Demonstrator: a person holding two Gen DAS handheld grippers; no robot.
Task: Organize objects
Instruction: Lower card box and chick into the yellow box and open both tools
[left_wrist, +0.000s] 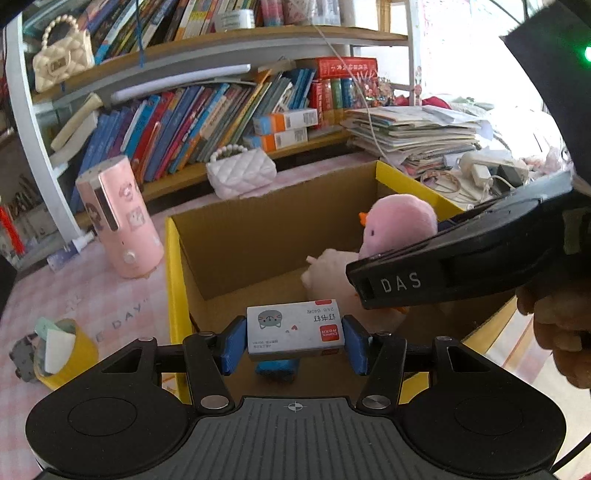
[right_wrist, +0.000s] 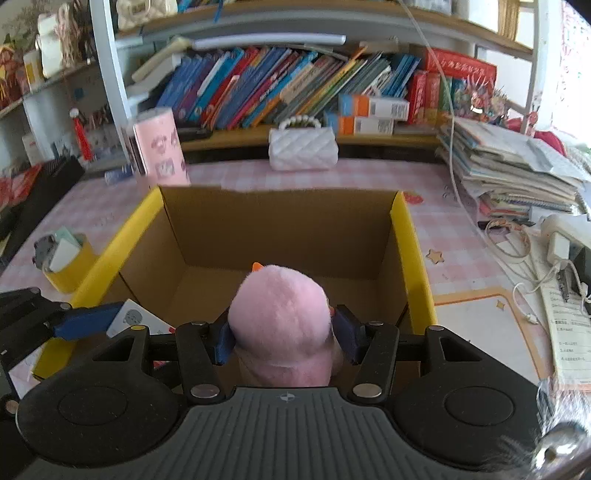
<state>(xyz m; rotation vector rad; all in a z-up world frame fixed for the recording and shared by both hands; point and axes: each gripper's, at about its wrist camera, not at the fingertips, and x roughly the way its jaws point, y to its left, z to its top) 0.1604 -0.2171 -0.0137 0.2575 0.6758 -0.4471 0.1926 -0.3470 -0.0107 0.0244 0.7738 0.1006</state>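
An open cardboard box with yellow rims (left_wrist: 173, 280) (right_wrist: 410, 251) stands on the pink checked table. My left gripper (left_wrist: 294, 341) is shut on a small white staple box with a cat picture (left_wrist: 293, 326), held over the box's near edge; it also shows in the right wrist view (right_wrist: 136, 321). My right gripper (right_wrist: 284, 339) is shut on a pink plush duck (right_wrist: 282, 321) and holds it over the box's inside. In the left wrist view the duck (left_wrist: 399, 221) and the right gripper's black body (left_wrist: 461, 258) sit at the box's right side.
A pink cylinder appliance (left_wrist: 118, 218) (right_wrist: 159, 147) stands left of the box, a white quilted purse (left_wrist: 240, 173) (right_wrist: 303, 147) behind it. A yellow tape roll with small items (left_wrist: 62, 350) (right_wrist: 68, 262) lies at left. Book shelves stand behind, a paper stack (right_wrist: 517, 162) and cables at right.
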